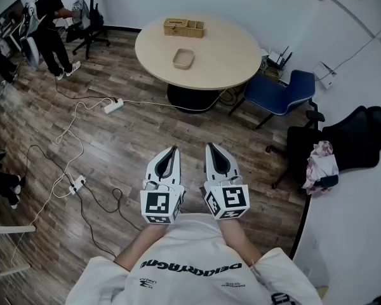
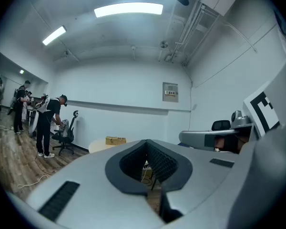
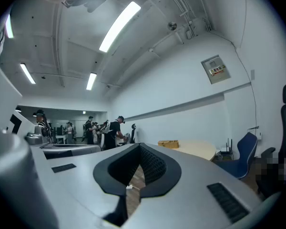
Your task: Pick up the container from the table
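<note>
The left claw [image 1: 173, 150] and the right claw [image 1: 211, 147] are both shut tight and hold nothing. The container [image 1: 183, 58] sits on the round worktop [image 1: 225, 56], far ahead of them.

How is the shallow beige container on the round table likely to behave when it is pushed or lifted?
The container looks low and wide, so it probably won't tip or roll. It seems empty, so likely light; a push may slide it across the smooth table. Its raised rim should offer a grip.
</note>
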The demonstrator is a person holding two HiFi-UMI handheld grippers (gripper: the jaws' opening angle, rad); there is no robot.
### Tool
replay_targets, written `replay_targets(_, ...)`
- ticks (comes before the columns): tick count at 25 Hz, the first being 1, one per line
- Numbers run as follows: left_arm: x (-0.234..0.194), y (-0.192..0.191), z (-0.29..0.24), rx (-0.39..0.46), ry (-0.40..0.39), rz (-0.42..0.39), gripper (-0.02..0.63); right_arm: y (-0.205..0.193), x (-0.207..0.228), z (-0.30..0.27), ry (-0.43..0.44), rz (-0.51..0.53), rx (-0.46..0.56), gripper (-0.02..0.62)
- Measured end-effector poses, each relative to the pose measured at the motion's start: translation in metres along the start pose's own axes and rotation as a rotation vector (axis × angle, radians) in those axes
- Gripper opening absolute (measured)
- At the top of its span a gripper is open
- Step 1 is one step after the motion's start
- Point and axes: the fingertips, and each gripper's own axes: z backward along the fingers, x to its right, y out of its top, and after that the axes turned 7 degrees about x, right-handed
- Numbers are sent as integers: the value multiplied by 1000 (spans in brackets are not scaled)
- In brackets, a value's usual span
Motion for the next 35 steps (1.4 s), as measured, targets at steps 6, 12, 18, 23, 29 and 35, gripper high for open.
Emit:
replay_targets(6, -11, -7, 4, 0, -12, -6, 15, -11, -7, -3, -19, -59, -8, 32)
replay_targets(12, -31, -15, -4, -14, -2, 12, 15, -14, -3, -23, -37, -63, -14, 32)
replay_targets(18, -62, -27, -34, -23, 1, 32, 15, -26, -2, -66, -41, -66, -17, 32)
replay_targets(23, -91, -37, -93, -29, -4, 31, 15, -33, 21, -131, -37, -58, -13, 32)
replay_targets(29, -143, -41, -186, -50, 6, 36, 15, -32, 51, -229, -29, -67, -20, 32)
replay_targets(35, -174, -43, -283, -67, -13, 23, 15, -34, 99, -318, -50, -95, -36, 32)
